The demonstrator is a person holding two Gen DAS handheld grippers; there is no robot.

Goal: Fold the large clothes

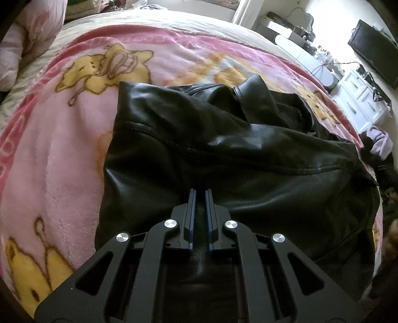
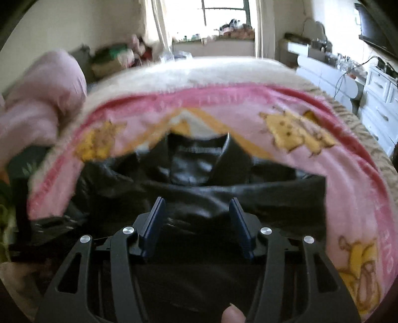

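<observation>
Black leather jacket [image 1: 223, 154]: your left gripper [image 1: 201, 192] is clamped on a fold; right gripper [image 2: 196, 206] half-open, empty above it. Slick leather may slip free.

Bright window [image 2: 223, 15], white drawers [image 2: 380, 99]

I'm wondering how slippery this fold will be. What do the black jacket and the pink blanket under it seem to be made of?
The black jacket looks like leather or faux leather; which one can't be told. It is smooth, with a fine grain, glossy highlights and stitched seams. The pink blanket looks like plush fleece: matte and fuzzy, with a soft pile and printed yellow cartoon figures.
</observation>
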